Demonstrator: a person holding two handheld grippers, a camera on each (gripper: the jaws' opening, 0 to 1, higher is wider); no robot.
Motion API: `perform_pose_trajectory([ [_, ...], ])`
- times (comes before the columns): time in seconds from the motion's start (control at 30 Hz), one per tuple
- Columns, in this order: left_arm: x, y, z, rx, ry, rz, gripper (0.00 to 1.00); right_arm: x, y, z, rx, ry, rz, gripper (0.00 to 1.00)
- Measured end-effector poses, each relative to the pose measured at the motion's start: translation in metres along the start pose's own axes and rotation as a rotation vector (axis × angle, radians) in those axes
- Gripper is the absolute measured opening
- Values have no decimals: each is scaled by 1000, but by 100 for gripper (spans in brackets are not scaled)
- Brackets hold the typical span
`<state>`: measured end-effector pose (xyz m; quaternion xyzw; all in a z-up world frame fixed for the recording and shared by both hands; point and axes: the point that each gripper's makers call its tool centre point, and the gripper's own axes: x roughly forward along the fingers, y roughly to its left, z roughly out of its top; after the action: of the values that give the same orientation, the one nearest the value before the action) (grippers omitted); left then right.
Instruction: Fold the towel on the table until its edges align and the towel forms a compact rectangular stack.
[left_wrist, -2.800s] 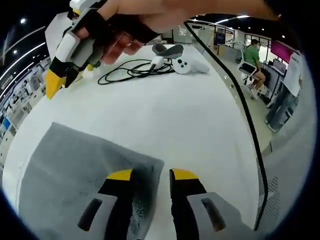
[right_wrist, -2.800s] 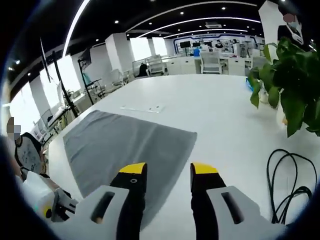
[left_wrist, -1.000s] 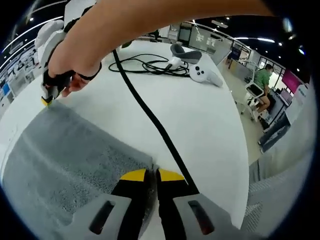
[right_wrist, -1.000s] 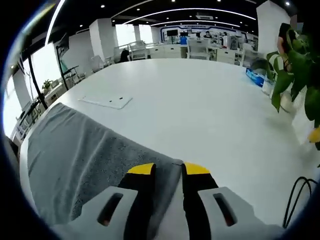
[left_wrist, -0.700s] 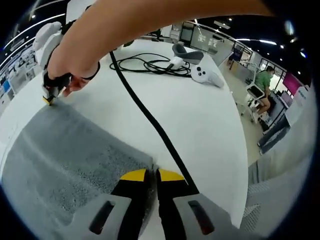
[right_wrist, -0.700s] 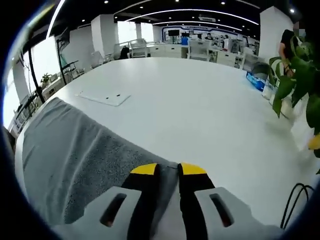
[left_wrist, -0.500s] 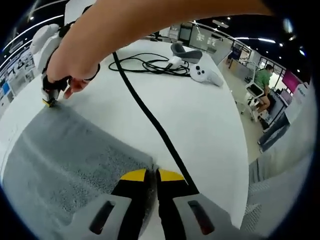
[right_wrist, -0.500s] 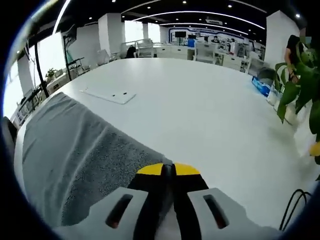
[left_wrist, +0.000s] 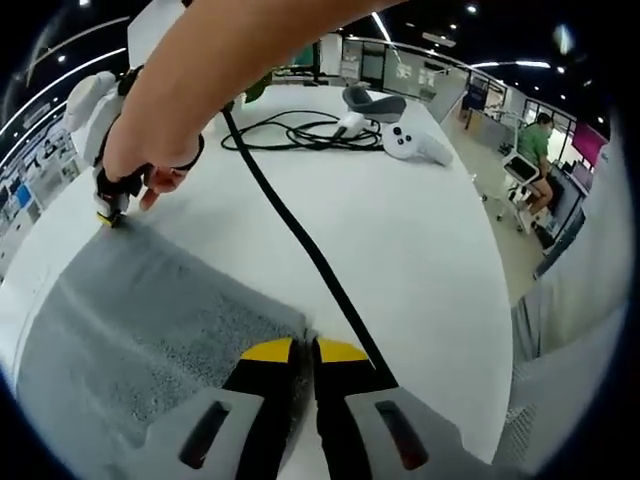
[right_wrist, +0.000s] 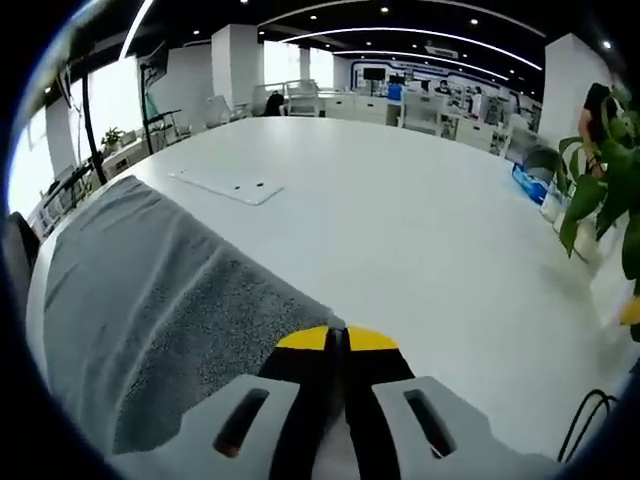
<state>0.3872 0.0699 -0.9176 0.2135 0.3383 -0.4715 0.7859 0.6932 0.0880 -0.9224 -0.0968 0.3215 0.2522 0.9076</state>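
Both the left gripper (left_wrist: 303, 348) and the right gripper (right_wrist: 337, 338) are clenched on neighbouring corners of the grey towel (left_wrist: 140, 320), which lies flat on the white table (right_wrist: 400, 220).

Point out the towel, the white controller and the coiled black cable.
towel (left_wrist: 140, 310), left gripper view, on its flat grey middle.
white controller (left_wrist: 412, 145), left gripper view, on its white body.
coiled black cable (left_wrist: 290, 132), left gripper view, on the loops lying on the table.

Yellow-tipped grey-and-black tongs (left_wrist: 302, 352)
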Motion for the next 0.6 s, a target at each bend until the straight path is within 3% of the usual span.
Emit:
perform_pose_trajectory([
  [0.17,1,1,0,2,-7,22,6,-5,1,-2,15,35,3,2],
  [0.37,-5,0,2,7,-18,12,5,-12,6,-5,-40,74,11,2],
  [0.5,-27,3,22,-34,-99,16,5,-29,6,16,-63,39,-11,2],
  [0.6,-41,6,27,-94,-129,1,5,-39,6,28,-58,26,-23,2],
])
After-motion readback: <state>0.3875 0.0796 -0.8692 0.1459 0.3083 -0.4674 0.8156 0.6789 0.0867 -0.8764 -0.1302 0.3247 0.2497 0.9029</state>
